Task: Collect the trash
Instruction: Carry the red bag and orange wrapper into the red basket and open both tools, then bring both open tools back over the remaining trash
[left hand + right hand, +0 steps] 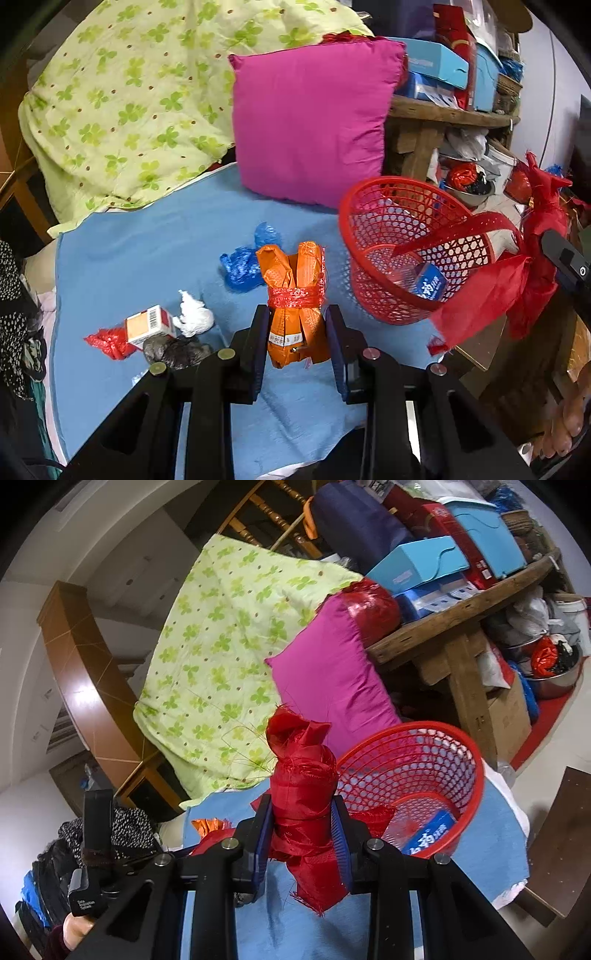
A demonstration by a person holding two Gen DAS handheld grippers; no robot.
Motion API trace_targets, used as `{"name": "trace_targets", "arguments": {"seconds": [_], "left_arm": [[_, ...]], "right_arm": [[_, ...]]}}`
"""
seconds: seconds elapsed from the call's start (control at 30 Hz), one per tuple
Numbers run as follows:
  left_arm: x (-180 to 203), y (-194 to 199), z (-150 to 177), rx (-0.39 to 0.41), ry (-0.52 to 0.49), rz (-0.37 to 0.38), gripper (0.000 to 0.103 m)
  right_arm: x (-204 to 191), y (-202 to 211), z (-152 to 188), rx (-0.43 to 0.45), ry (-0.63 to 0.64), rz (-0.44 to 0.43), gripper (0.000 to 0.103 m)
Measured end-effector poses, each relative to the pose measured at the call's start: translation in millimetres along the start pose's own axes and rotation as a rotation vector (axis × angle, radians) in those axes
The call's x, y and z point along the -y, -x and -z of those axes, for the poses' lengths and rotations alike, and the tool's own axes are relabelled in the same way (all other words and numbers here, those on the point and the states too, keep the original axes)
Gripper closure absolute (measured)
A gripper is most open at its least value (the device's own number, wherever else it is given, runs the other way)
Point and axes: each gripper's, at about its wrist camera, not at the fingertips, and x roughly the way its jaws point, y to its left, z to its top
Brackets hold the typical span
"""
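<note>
Both grippers loaded, heading for basket
L gripper [297, 334] clamped on orange wrapper bundle [297, 295] above blue sheet [147, 258]; R gripper [303, 834] clenched on red cloth roll [303, 794] w/ red basket [424, 734] just beside, blue box [428, 834] already inside. More trash on sheet: blue bag [243, 266], white tissue [194, 314], small carton [147, 325]. Risks: loose cloth tail could snag basket rim & tip it; slick wrapper might slip from pads

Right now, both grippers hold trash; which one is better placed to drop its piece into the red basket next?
Right. The right gripper holds its red cloth bundle beside the red basket rim; the left gripper's orange packet is farther away over the blue sheet.
</note>
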Motion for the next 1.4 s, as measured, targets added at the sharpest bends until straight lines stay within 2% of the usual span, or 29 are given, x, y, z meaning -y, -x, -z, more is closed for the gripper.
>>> {"name": "trace_targets", "arguments": {"seconds": [0.33,0.57,0.9,0.93,0.97,1.0,1.07,1.1,1.17,1.4], "left_arm": [[23,-11,-16,-0.016,-0.025,0.063,0.071],[46,-22,-39,0.002,-0.05,0.148,0.071],[82,-65,-68,0.006,-0.061,0.279,0.069],[83,-70,-68,0.001,-0.061,0.28,0.068],[84,-76,-69,-0.009,-0.059,0.28,0.063],[84,-81,-68,-0.015,-0.055,0.281,0.052],[82,-88,-64,-0.016,-0.044,0.275,0.044],[80,-90,-62,-0.015,-0.047,0.268,0.044],[74,-92,-57,-0.017,-0.054,0.253,0.044],[23,-81,-26,-0.02,-0.007,0.186,0.041]], "right_arm": [[34,19,-11,0.056,-0.062,0.057,0.071],[51,23,-21,0.092,-0.107,0.091,0.071],[67,-3,-43,0.131,-0.134,0.133,0.069],[71,-12,-44,0.126,-0.145,0.136,0.068],[74,-19,-45,0.119,-0.151,0.142,0.068],[78,-25,-44,0.109,-0.159,0.151,0.068],[86,-44,-41,0.073,-0.183,0.173,0.063],[90,-51,-39,0.054,-0.197,0.182,0.061],[98,-65,-31,0.01,-0.234,0.172,0.032],[92,-70,-14,0.0,-0.197,0.165,0.032]]}}
